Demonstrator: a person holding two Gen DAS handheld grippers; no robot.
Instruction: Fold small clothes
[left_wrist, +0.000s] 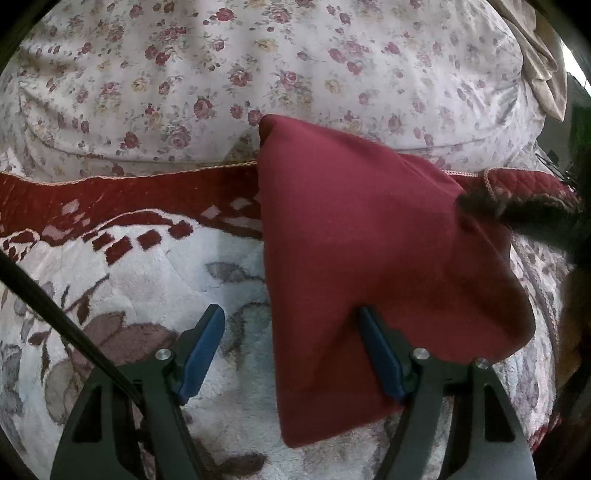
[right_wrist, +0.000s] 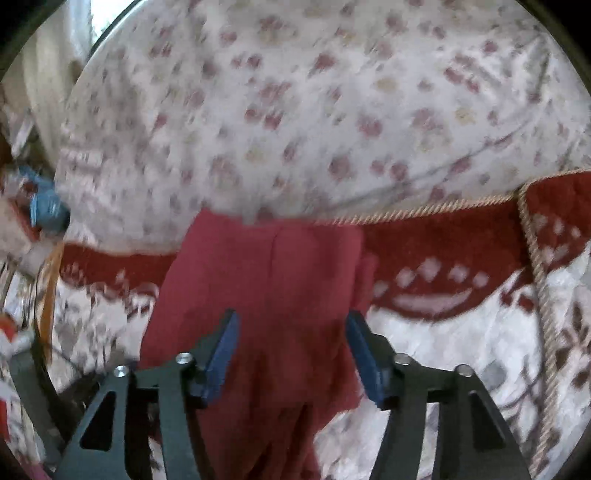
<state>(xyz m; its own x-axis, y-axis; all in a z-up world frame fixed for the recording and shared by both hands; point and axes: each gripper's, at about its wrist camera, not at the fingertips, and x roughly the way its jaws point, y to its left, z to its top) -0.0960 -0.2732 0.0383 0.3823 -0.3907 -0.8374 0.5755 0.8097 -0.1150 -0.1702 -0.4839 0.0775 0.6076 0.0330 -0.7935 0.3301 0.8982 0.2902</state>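
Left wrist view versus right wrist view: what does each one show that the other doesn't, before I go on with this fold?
Only the left wrist view shows a black cable crossing its lower left and beige fabric at the top right. Only the right wrist view, which is blurred, shows a blue object at its left edge. Both show the dark red garment on the patterned blanket, the floral sheet behind, and open blue-padded jaws.

The left gripper (left_wrist: 290, 341) is pointing steeply downward, its jaws standing wide apart. The right gripper (right_wrist: 291, 345) is angling down likewise, jaws parted and pressing on nothing.
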